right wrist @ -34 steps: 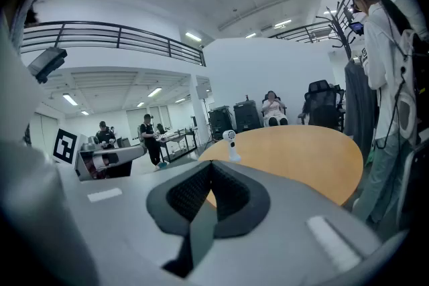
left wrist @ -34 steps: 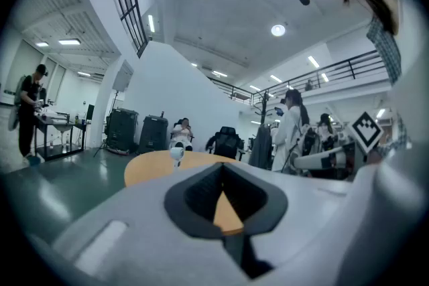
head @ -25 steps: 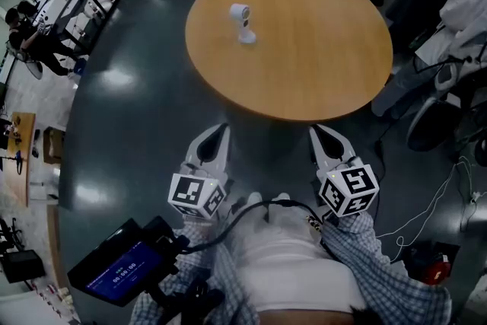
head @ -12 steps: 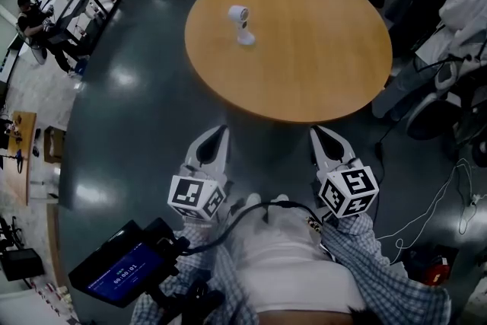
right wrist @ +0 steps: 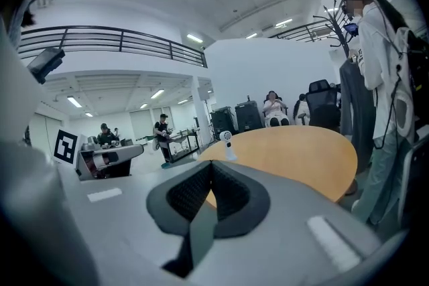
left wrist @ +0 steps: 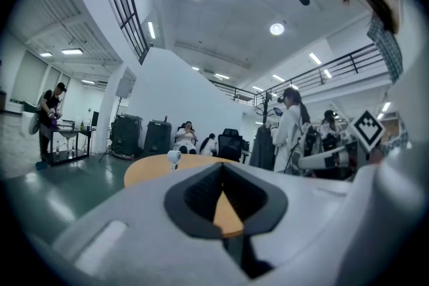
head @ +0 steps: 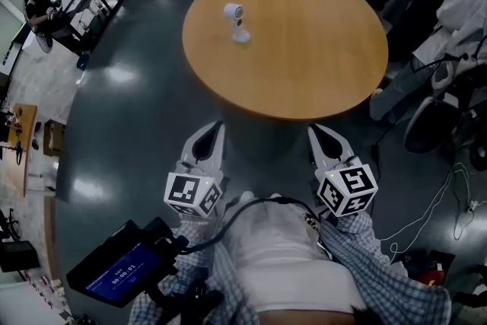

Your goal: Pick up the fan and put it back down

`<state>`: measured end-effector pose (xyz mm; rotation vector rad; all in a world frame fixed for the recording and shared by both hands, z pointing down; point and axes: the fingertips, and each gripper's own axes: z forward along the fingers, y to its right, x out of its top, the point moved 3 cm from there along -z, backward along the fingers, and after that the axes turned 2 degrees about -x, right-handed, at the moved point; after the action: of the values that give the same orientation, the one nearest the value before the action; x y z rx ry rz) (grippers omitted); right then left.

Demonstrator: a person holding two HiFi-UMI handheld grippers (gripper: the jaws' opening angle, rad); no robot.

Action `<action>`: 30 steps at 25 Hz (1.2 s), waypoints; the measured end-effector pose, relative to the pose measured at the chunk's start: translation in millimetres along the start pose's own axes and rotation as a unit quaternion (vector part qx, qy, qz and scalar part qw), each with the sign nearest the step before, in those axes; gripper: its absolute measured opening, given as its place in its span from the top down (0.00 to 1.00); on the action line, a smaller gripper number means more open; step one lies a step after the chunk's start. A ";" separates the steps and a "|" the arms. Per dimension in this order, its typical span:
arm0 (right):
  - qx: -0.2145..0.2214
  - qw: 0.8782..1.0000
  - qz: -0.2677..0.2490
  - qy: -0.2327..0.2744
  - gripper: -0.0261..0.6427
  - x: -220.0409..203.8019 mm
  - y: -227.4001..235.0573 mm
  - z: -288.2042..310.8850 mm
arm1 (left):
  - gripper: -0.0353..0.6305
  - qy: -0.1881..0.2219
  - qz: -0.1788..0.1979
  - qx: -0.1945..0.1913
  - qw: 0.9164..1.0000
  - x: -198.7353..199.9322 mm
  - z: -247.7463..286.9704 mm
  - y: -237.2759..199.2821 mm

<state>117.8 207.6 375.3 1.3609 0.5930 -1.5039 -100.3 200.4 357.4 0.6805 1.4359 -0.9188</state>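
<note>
Little has moved since the earlier frames: the fan and both grippers keep their places, the whole head view has only slid a bit to the left, and a person [head: 38,0] at 10 o'clock in the room has walked further away.

The left gripper [head: 215,132] is clenched on nothing; its own view shows the dark pads meeting, with only tabletop visible past them. The right gripper [head: 313,131] is closed and empty in the same way. Both are held side by side, well apart from each other, over the floor [head: 129,103] just short of the tabletop's 6 o'clock edge, and both point forward to it.

The fan [head: 237,21] stands upright on its base, long axis vertical, with its round head on top. It sits at about 10 o'clock on the round tabletop [head: 319,49], well apart from both grippers. From the left gripper it lies near 12 o'clock, from the right gripper near 11 o'clock. I judge the left one nearer, so the reach should go straight ahead and over the near edge.

Apart from the fan, the wooden tabletop is bare. Around it the floor is dark, green and glossy. Seated people and black cases are at the far side, and chairs [head: 426,125] stand at 3 o'clock.
</note>
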 end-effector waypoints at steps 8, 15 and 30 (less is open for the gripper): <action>-0.026 1.000 0.009 0.010 0.96 3.3 17.4 -14.2 | 0.95 0.009 0.010 -0.017 1.000 7.6 7.7 10.2; -0.025 0.999 0.014 0.016 0.96 9.5 17.0 -10.7 | 0.95 0.012 0.013 -0.023 1.000 11.9 14.2 11.9; -0.037 0.999 0.020 0.003 0.96 28.7 46.4 66.5 | 0.95 0.012 -0.015 -0.016 1.000 14.2 80.4 -45.6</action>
<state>131.8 122.8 376.7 1.3138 0.6143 -1.4327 -98.4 107.0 354.0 0.6501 1.4833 -0.9117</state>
